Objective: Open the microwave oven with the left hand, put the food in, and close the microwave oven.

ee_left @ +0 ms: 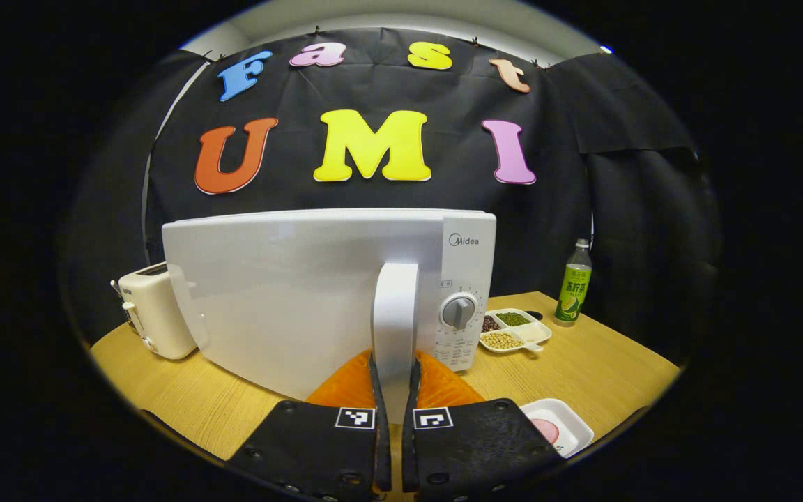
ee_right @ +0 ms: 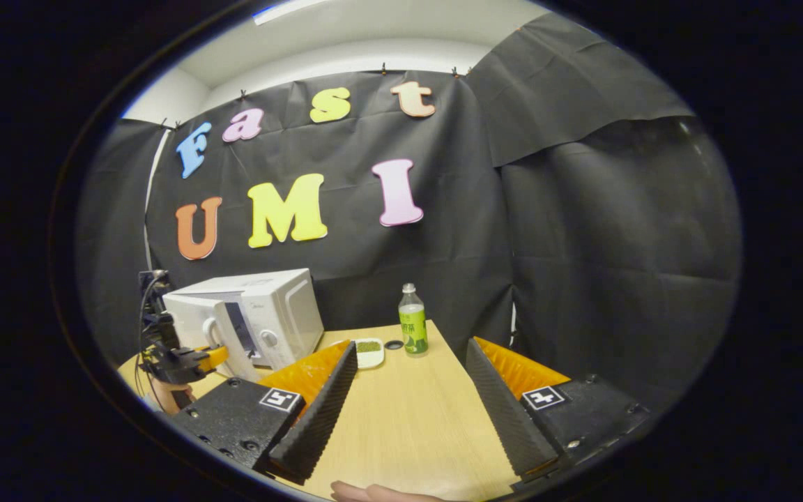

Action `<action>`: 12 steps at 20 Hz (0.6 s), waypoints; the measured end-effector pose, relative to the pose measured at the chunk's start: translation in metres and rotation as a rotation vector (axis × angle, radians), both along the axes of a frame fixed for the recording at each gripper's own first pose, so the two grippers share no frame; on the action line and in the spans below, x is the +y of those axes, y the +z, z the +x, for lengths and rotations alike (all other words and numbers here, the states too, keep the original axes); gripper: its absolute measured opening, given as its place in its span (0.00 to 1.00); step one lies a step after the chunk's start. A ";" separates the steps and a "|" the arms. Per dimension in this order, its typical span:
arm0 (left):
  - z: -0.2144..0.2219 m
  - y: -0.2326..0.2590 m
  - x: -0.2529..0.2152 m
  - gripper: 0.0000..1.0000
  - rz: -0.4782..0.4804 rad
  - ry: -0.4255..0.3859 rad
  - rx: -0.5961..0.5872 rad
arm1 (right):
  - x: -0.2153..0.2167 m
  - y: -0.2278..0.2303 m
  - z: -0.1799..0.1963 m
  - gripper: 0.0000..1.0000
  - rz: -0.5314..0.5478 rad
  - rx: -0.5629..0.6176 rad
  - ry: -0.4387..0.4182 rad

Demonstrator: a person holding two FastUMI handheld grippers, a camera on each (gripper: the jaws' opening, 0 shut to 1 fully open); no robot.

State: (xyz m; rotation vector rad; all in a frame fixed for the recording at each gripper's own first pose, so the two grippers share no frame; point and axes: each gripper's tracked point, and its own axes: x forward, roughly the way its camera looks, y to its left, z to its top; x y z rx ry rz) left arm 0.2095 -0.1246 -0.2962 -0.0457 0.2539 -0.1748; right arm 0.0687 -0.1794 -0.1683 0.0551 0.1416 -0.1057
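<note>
Left tongs clamp door handle — right tongs agape.

The microwave is white with a grey dial. The toaster beside it is cream. The counter is light wood with a fine grain. A bottle is green with a white cap. The divided dish is white and holds dark red, green and yellowish beans. A white plate carries something pink.
</note>
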 end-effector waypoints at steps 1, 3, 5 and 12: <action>-0.012 0.002 0.006 0.06 -0.008 -0.015 -0.011 | 0.005 0.004 -0.004 0.91 0.002 -0.004 0.004; -0.036 0.003 0.019 0.06 0.001 -0.038 -0.015 | 0.014 0.008 -0.016 1.00 -0.001 -0.008 0.008; -0.060 0.004 0.039 0.06 0.005 -0.046 -0.010 | 0.024 0.013 -0.029 0.91 -0.012 -0.011 0.013; -0.133 0.013 0.133 0.19 0.029 0.021 -0.034 | 0.060 0.028 -0.067 1.00 -0.057 -0.026 0.041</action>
